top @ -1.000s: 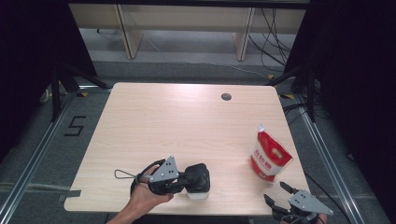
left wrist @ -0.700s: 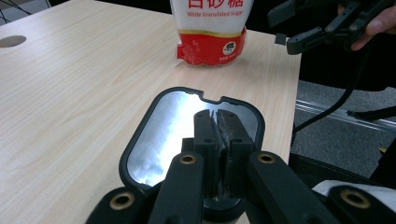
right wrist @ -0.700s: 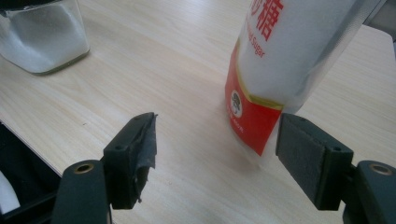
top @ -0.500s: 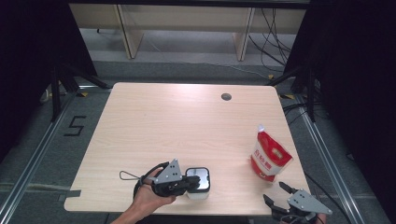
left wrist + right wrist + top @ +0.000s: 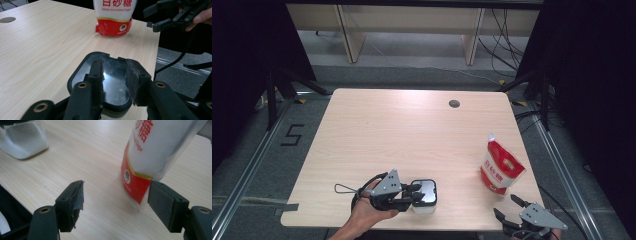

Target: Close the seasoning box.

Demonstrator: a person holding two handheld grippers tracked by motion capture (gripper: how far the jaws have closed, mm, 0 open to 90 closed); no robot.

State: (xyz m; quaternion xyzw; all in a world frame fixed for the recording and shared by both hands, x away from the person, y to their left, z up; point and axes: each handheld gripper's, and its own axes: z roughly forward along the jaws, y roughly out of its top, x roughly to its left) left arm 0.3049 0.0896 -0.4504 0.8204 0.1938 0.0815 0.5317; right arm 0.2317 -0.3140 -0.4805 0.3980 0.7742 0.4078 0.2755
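We find the jar (image 5: 424, 196) near the near edge of the desk (image 5: 412, 130), left of centre: a clear, rounded-square container about half full of white granules, closed by a black lid (image 5: 100, 75) with a glossy inset. The sugar bag (image 5: 499, 170) stands upright near the right edge, well apart from the jar.

The left tongs (image 5: 414, 192) hover over the lid. Their jaws have just been opening and now stand apart, with only the lid's top face beneath them; the pads press on nothing. The right tongs (image 5: 115, 200) stand wide apart just in front of the bag's lower red band, the right pad close to the bag's corner but not squeezing it.

Handling, in our judgement:
- Jar: rigid, smooth walls, likely slippery and breakable if dropped. The contents add moderate weight. We take hold across two opposite flat walls just below the lid, not on the glossy lid top.
- Bag: soft film over loose granules. It deforms under pressure and sags if lifted low. We take hold high, across the flat upper part near the top seal, and keep it upright, since a grip on the filled belly may slide.
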